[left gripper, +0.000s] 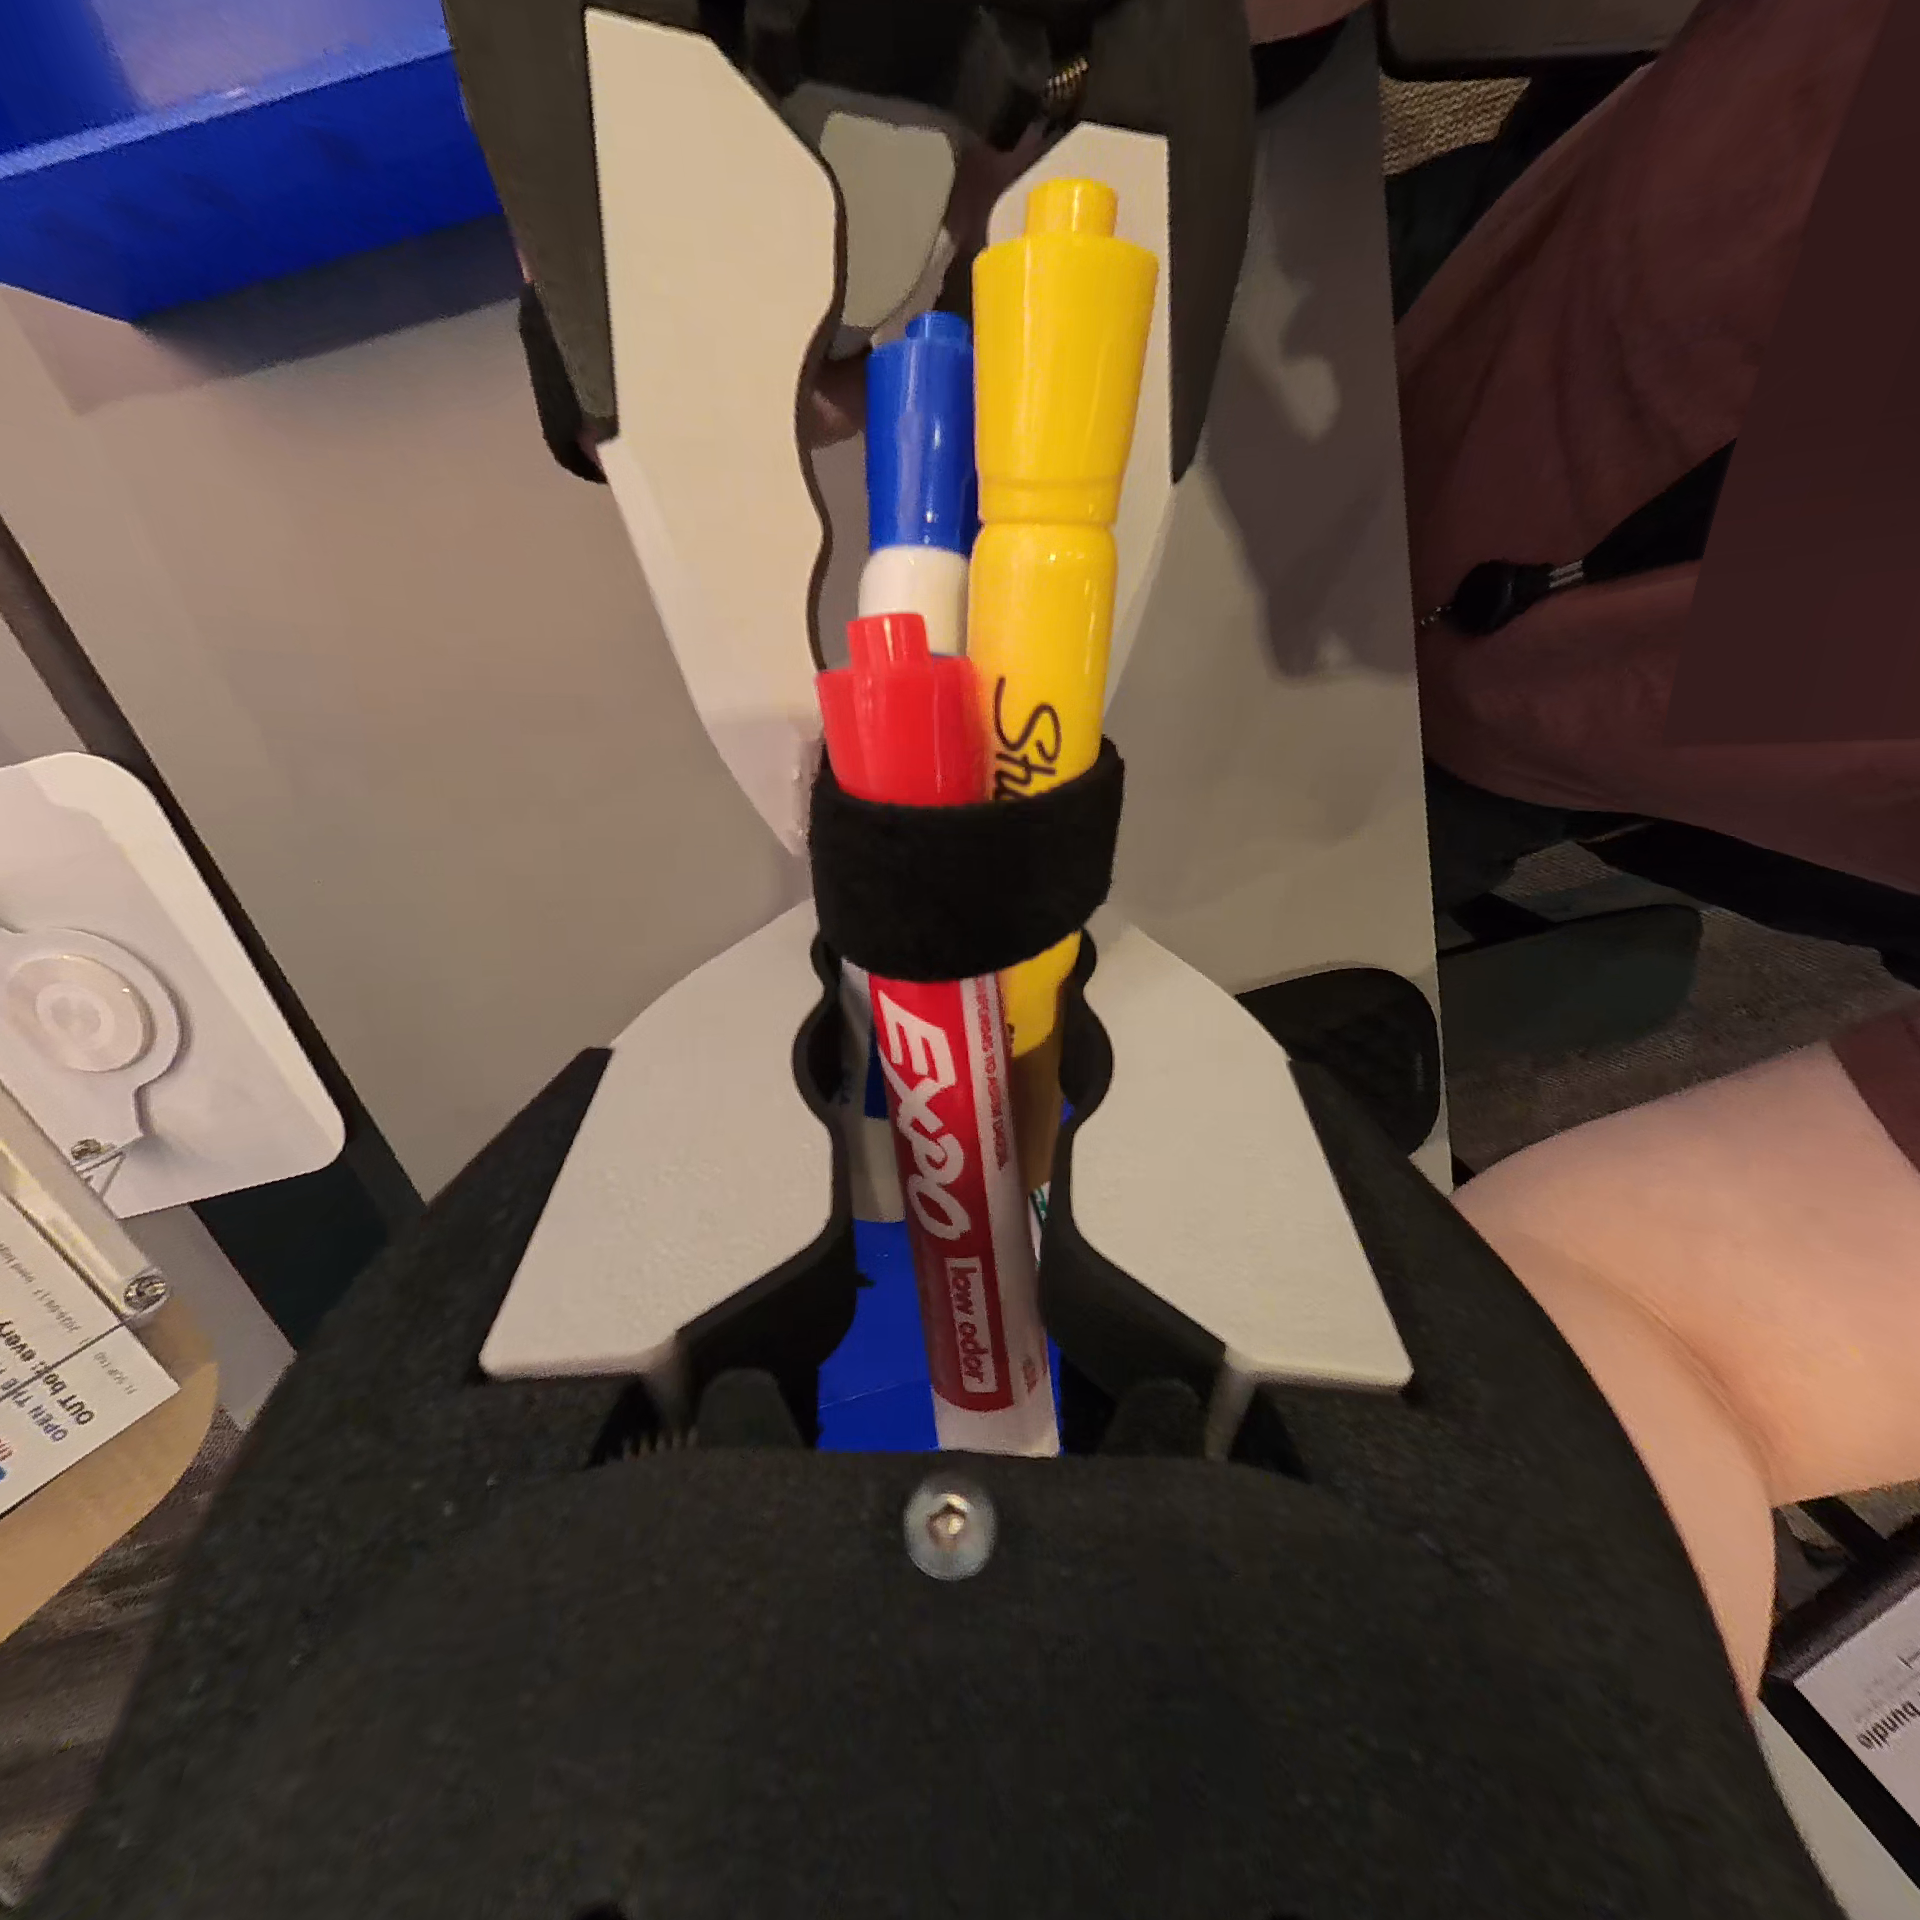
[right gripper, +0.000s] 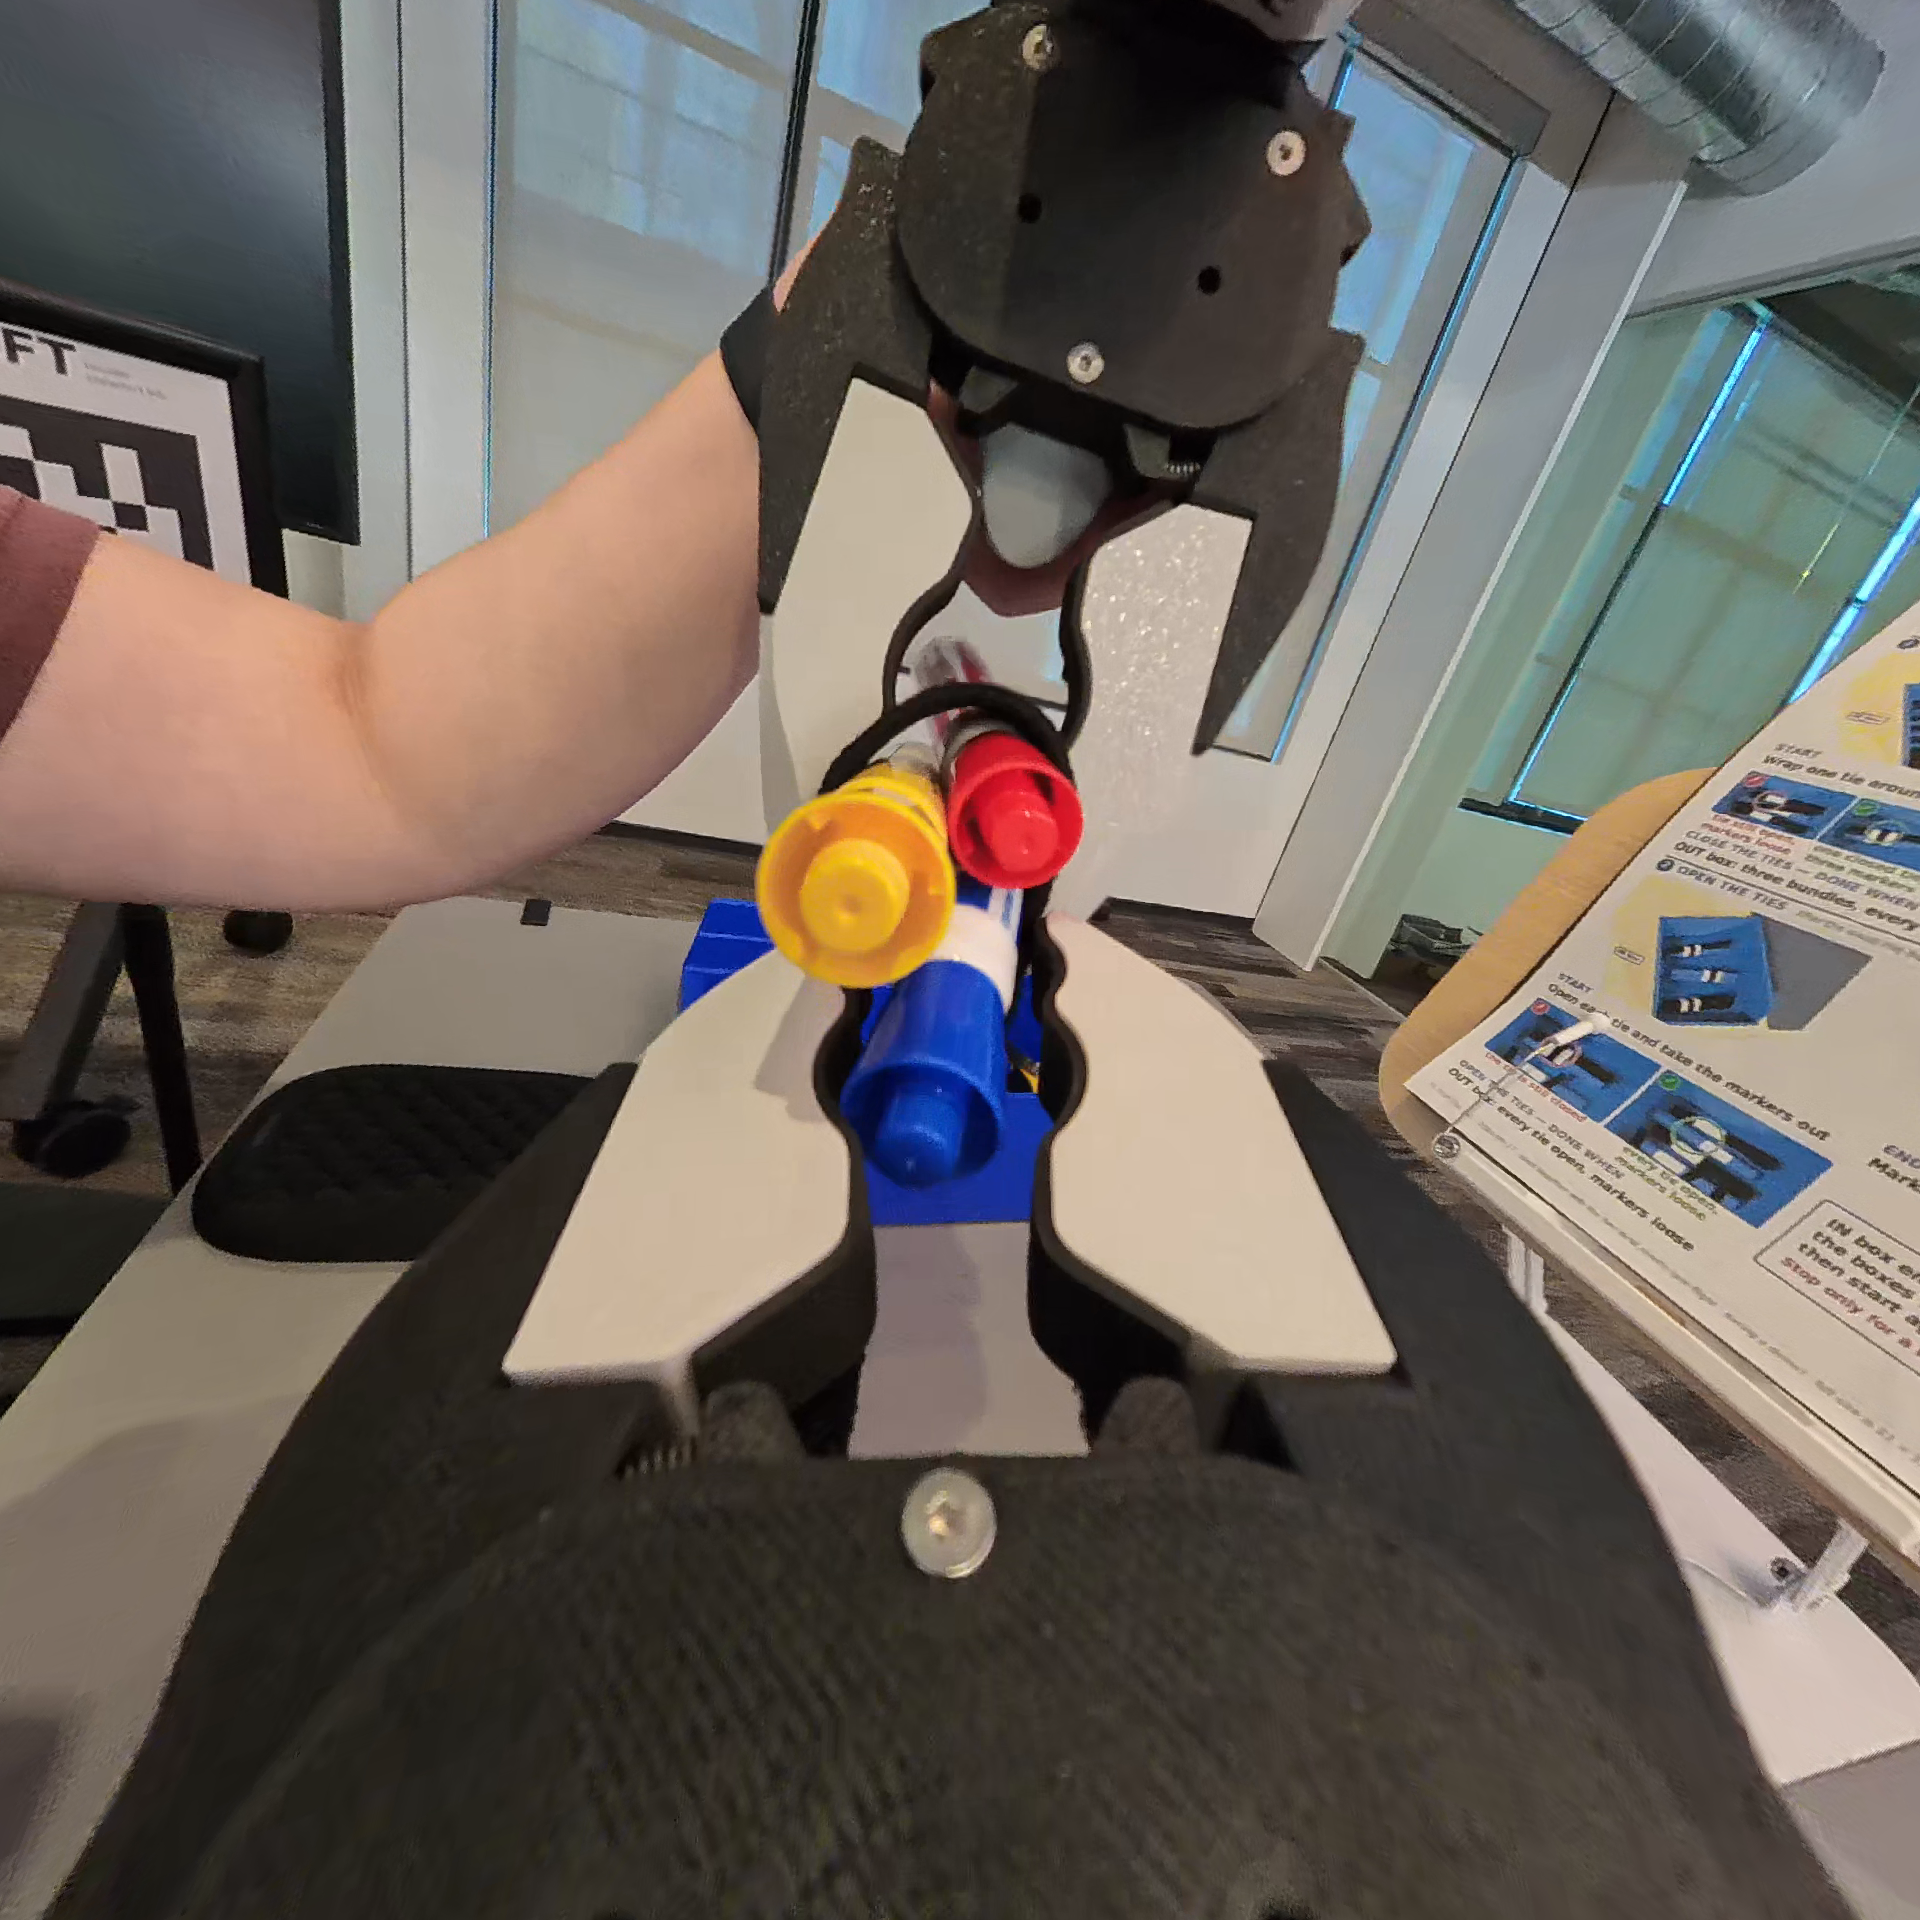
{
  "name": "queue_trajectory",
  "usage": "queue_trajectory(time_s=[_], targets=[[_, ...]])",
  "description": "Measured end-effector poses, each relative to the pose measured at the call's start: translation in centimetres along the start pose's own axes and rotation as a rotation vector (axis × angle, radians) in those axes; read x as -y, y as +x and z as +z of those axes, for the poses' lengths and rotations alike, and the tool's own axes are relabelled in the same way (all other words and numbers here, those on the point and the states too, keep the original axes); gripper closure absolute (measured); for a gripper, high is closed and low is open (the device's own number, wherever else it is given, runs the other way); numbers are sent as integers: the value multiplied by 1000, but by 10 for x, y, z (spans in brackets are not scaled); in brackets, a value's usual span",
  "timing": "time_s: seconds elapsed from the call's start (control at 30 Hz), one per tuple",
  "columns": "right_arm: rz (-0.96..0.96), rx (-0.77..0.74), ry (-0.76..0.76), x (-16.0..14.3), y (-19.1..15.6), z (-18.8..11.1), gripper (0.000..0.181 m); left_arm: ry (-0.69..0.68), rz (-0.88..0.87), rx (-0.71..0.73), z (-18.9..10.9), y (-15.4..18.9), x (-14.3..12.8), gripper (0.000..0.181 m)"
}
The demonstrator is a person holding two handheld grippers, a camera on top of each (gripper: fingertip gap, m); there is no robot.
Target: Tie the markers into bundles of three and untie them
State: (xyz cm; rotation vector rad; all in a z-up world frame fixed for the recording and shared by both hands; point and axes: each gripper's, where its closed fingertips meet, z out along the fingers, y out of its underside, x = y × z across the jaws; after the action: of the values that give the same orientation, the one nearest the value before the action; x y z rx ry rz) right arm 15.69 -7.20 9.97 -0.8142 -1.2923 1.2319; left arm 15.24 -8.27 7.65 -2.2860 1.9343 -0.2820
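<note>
Firmly clenched, left claw (left gripper: 951,997) grasping strapped marker bundle (left gripper: 961,748), right claw (right gripper: 951,997) narrowly parted around blue marker (right gripper: 930,1081), contact unclear

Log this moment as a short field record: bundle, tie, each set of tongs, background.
bundle: red marker, blue marker, yellow marker, held together off the table
tie: black strap wrapped around all three
left tongs: closed on the bundle just below the strap
right tongs: around the blue marker's cap end; contact unclear
background: blue bin, instruction sheet
</note>
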Motion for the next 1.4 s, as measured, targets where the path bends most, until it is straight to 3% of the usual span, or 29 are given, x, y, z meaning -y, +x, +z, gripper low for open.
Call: queue_trajectory(time_s=[0.73, 1.4], targets=[[-132, -97, -65, -7, 4, 3, 159, -13, -8, -8, 2, 1, -3, 142], [-145, -118, 103, -13, 4, 4, 154, -139, -41, -42, 3, -1, -9, 142]])
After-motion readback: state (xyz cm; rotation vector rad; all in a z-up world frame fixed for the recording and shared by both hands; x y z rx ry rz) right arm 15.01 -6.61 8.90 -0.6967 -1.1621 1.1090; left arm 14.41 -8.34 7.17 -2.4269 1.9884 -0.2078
